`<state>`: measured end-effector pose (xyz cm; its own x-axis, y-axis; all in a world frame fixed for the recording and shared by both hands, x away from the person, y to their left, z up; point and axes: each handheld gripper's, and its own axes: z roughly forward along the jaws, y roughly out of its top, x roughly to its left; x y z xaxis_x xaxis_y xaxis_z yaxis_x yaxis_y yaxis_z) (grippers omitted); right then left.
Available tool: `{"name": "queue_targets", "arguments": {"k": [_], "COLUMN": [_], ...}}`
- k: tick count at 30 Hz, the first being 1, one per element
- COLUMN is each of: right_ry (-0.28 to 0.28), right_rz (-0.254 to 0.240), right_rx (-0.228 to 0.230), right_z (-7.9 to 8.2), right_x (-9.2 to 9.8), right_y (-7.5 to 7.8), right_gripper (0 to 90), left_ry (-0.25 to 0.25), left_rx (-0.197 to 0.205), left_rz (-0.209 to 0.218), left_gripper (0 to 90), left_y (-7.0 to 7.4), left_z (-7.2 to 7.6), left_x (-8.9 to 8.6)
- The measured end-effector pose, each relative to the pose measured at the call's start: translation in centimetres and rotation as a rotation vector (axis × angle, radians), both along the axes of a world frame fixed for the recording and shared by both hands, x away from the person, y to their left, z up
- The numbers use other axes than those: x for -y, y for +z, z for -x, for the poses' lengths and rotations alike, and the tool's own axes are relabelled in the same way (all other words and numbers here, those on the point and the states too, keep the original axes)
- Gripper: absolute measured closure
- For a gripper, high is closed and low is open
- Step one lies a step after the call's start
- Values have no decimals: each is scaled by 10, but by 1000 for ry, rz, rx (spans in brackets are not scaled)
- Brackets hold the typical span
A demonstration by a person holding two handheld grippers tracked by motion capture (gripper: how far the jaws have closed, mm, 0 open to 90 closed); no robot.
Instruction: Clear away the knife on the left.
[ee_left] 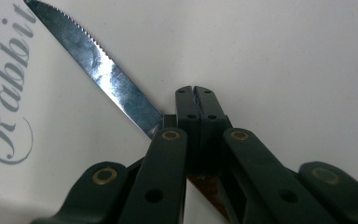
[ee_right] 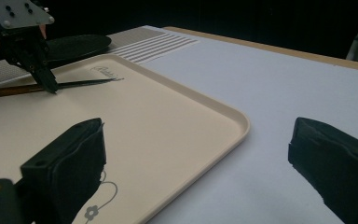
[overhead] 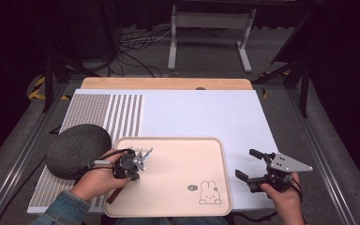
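Steak knife point(ee_left: 105, 74) over near-left part of pink tray point(overhead: 178, 206), by "Rabbit" lettering; serrated blade pointing away, brown wooden handle point(ee_right: 16, 90) toward person. Left gripper point(ee_left: 196, 93) clenched on knife right where blade meets handle. Right gripper point(overhead: 252, 164) released, jaws wide, nothing between, hovering over white mat point(overhead: 206, 112) just off tray's right edge. Judged: light, stiff, thin; steel slick, edge sharp – may pivot in pinch. Better hold on handle, nr blade, for balance. Dark round pad point(overhead: 77, 150) at left.

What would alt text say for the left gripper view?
Two black jaws of the left gripper are closed on a serrated steak knife, its blade lying flat on a pale tray printed with the word Rabbit.
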<state>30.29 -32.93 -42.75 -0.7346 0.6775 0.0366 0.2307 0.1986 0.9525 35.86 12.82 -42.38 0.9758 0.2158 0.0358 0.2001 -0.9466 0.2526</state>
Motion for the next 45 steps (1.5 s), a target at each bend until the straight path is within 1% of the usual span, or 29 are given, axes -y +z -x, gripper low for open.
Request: {"name": "queue_targets", "arguments": {"k": [1,2,5,9,14,15,16,19,22,23,27,33,43,45], "right_ry": [0,0,0,3,2,1,1,2,5,3,6,7,7,7], "right_rz": [0,1,3,7,12,12,13,14,15,16,18,16,22,22], "right_rx": [0,0,-1,-3,-2,-2,-2,-3,-4,-3,-3,-4,-7,-8], "right_z": [0,0,0,0,0,0,0,0,0,0,0,0,0,-1], "right_x": [0,0,0,0,-1,-1,-1,-1,-1,-1,-1,-2,-3,-3], "right_y": [0,0,0,0,0,0,-1,-1,-1,-1,-1,-1,-2,-2], "right_gripper": [49,49,49,49,49,49,49,49,49,49,49,49,48,49], "left_ry": [10,10,39,81,102,109,130,149,158,161,179,189,256,257], "left_rx": [2,2,-4,1,-7,-5,-2,-7,-12,-6,-7,-12,-12,-12], "left_rz": [-2,-2,21,22,32,33,37,43,48,47,49,48,60,67], "left_gripper": [900,900,900,900,900,900,900,900,900,900,900,900,900,900], "left_y": [0,0,-1,-1,-1,-1,-2,-2,-2,-2,-2,-2,-3,-3], "left_z": [0,0,-2,-3,-6,-6,-6,-8,-9,-9,-11,-11,-14,-15], "left_x": [-1,-1,-5,-8,-12,-13,-14,-17,-19,-20,-22,-26,-33,-34]}}
